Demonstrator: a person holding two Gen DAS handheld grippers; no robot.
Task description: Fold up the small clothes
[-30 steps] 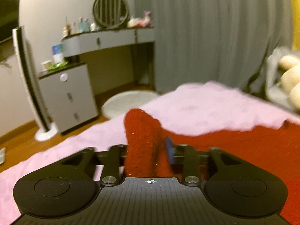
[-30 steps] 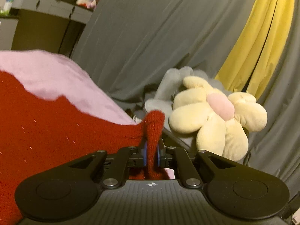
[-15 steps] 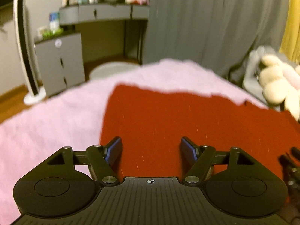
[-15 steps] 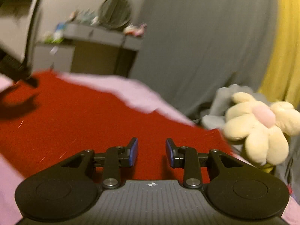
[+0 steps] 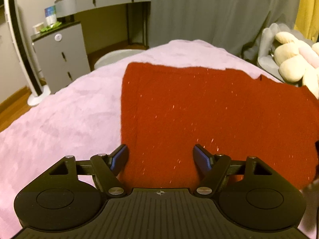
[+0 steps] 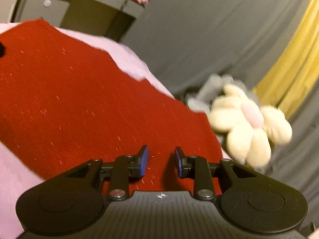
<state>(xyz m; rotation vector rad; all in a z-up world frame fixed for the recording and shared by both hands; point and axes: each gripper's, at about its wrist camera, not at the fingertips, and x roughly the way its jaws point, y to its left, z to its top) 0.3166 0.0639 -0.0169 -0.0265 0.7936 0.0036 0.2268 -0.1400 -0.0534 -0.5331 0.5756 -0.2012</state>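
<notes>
A red knit garment with glinting threads (image 5: 209, 115) lies spread flat on a pink fuzzy blanket (image 5: 59, 119); it also shows in the right wrist view (image 6: 79, 103). My left gripper (image 5: 160, 155) is wide open and empty, hovering over the garment's near left part. My right gripper (image 6: 161, 159) is open and empty above the garment's near right part, close to its right edge. The view is blurred there.
A cream flower plush (image 6: 251, 123) on a grey cushion sits to the right of the bed (image 5: 293, 63). Grey curtains (image 5: 209, 10) hang behind, a yellow curtain (image 6: 295, 59) at right. A grey cabinet (image 5: 59, 57), desk and tower fan (image 5: 22, 49) stand at left.
Both grippers let go of the garment's pinched edges and opened. The garment now lies flat. Both grippers have drawn back and risen over it.
</notes>
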